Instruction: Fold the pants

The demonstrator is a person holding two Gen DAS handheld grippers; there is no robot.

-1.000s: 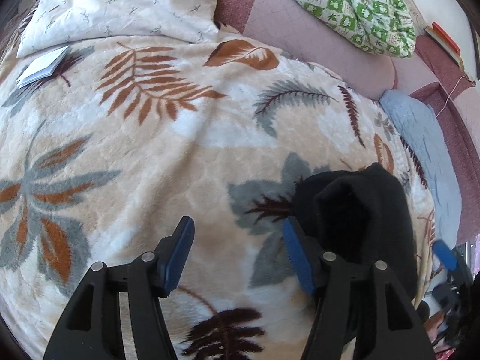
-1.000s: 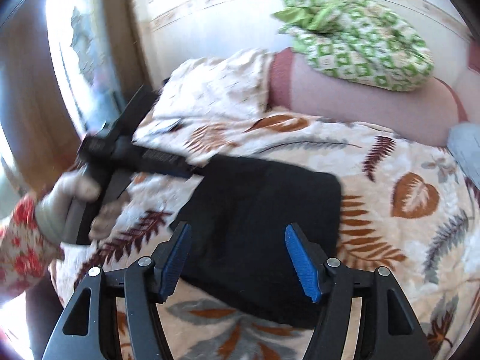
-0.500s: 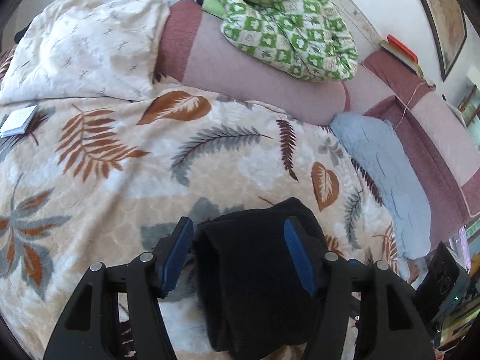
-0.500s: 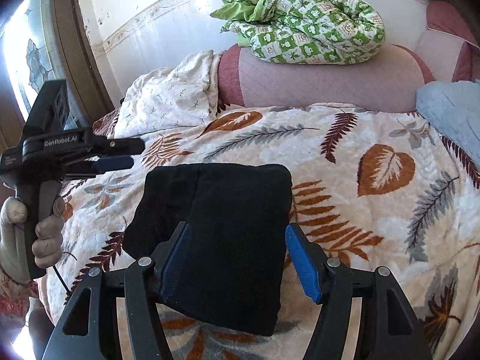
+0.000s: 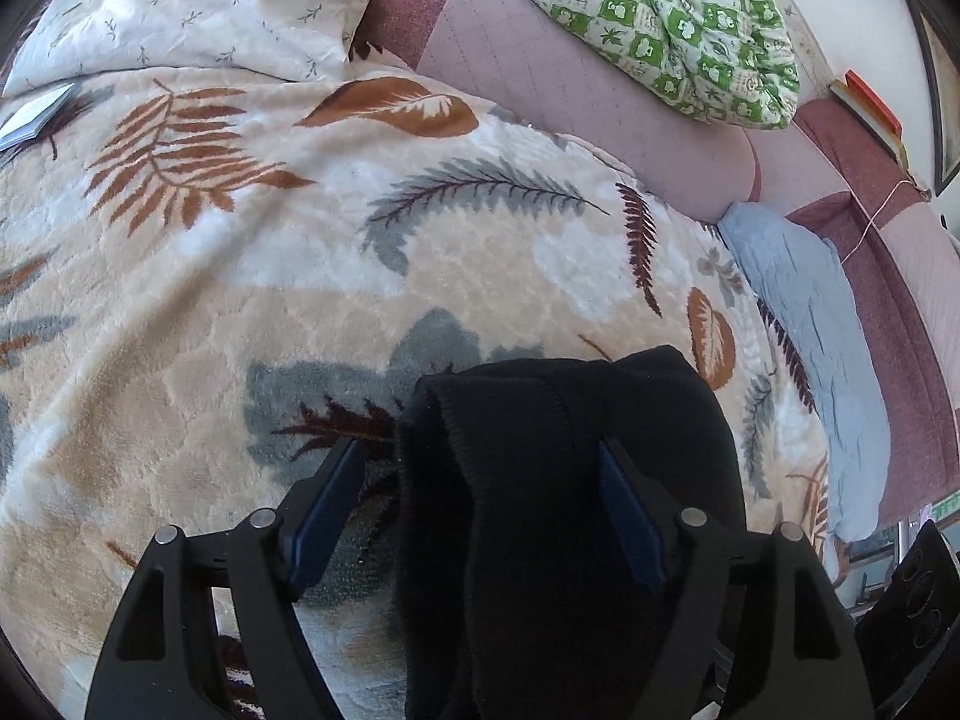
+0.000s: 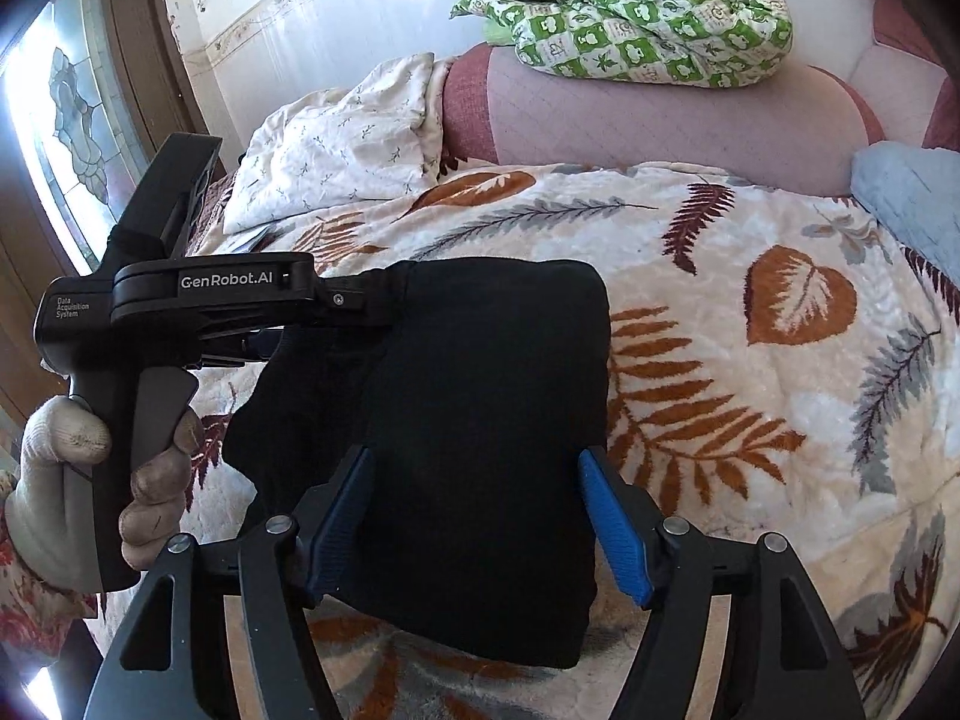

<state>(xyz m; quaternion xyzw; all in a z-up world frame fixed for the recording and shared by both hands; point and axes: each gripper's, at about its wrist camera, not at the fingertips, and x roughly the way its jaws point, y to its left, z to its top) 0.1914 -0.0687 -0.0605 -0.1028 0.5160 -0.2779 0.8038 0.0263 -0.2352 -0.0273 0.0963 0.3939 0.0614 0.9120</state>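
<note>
The black pants (image 6: 480,408) lie folded into a thick rectangular bundle on a leaf-patterned blanket (image 6: 750,372). In the left wrist view the pants (image 5: 558,516) fill the space between the blue fingertips of my left gripper (image 5: 480,510), which is open and straddles the bundle's left edge. In the right wrist view my right gripper (image 6: 474,522) is open around the near end of the bundle. The left gripper's body (image 6: 198,300) shows there, held by a gloved hand, its fingers hidden at the bundle's far left corner.
A pink sofa back (image 6: 660,114) carries a green checked quilt (image 6: 630,12). A white pillow (image 6: 342,138) lies at the back left, a light blue cloth (image 5: 810,324) at the right. A small booklet (image 5: 36,114) lies on the blanket. A window (image 6: 72,108) is at the left.
The left gripper has swung from beside the pants onto the bundle's edge and moved closer. The right gripper has come in lower, so the bundle now sits between its fingers.
</note>
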